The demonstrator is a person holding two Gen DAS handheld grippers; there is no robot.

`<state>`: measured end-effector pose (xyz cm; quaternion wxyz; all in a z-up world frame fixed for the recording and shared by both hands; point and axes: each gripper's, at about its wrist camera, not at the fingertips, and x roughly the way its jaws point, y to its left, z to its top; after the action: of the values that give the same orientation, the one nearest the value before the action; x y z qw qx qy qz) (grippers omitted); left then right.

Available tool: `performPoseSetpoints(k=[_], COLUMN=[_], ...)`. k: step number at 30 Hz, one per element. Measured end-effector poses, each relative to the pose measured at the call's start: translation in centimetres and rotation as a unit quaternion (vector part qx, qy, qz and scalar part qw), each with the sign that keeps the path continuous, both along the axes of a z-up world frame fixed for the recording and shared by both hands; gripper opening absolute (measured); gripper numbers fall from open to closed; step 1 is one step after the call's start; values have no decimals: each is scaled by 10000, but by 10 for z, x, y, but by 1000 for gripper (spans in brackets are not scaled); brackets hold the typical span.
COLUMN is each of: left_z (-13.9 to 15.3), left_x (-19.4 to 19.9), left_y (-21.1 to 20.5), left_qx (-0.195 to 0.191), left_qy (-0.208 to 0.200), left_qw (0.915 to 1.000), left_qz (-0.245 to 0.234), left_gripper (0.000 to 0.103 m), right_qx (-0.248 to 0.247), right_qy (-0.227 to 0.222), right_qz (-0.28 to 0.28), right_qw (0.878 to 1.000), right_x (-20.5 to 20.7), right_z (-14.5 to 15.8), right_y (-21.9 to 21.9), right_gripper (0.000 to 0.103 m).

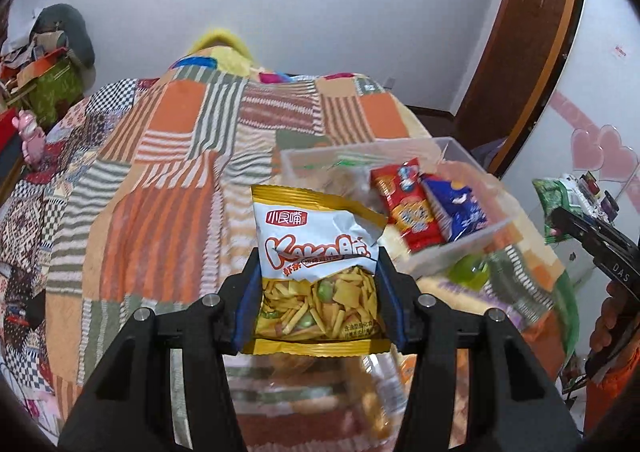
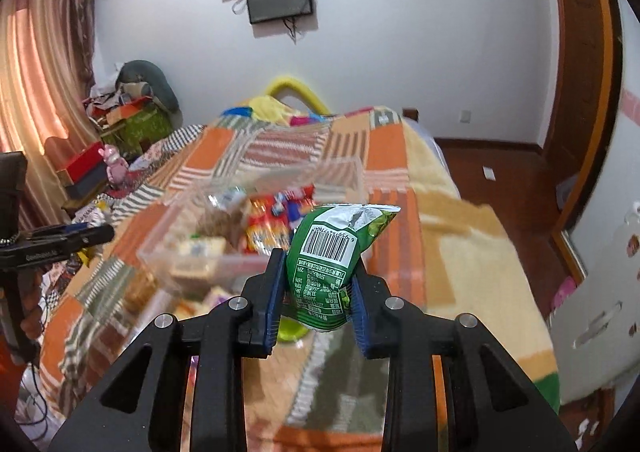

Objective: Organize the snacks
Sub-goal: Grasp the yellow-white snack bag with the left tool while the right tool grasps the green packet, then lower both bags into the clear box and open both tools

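My left gripper (image 1: 318, 272) is shut on a yellow and white snack bag (image 1: 316, 252) and holds it above the bed, just left of a clear plastic bin (image 1: 460, 248). The bin holds a red cracker pack (image 1: 408, 207), a blue pack (image 1: 456, 207) and other snacks. My right gripper (image 2: 320, 276) is shut on a green snack bag (image 2: 332, 264) with a barcode and holds it above the bed, to the right of the same bin (image 2: 188, 252). The right gripper also shows at the right edge of the left wrist view (image 1: 560, 219).
The bed has a patchwork quilt (image 1: 160, 171). Loose snack packs (image 1: 372, 392) lie on the quilt below my left gripper, and a green round item (image 1: 468, 272) lies by the bin. Cluttered boxes (image 2: 132, 119) stand at the far left. A wooden door (image 2: 580, 71) is at the right.
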<state>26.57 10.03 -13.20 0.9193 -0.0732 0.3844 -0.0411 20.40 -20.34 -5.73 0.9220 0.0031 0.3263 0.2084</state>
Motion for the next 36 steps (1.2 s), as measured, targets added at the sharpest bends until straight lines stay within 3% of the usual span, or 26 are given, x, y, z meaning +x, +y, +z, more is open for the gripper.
performPoseSetpoints(k=[11, 23, 36], left_z=[-1, -31, -37], left_x=[46, 97, 99], left_y=[-30, -34, -41], left_qx=[-88, -139, -58], left_qy=[28, 417, 472], left_qw=[9999, 9990, 9989], left_qz=[-108, 27, 46], left_gripper=[52, 52, 58], right_qx=[-117, -488, -660], right_qy=[28, 419, 526], right_qz=[470, 891, 972], right_qw=[9988, 9939, 9917], right_x=[35, 60, 61], right_z=[-7, -37, -46], right_y=[52, 83, 86], right_gripper=[27, 27, 30])
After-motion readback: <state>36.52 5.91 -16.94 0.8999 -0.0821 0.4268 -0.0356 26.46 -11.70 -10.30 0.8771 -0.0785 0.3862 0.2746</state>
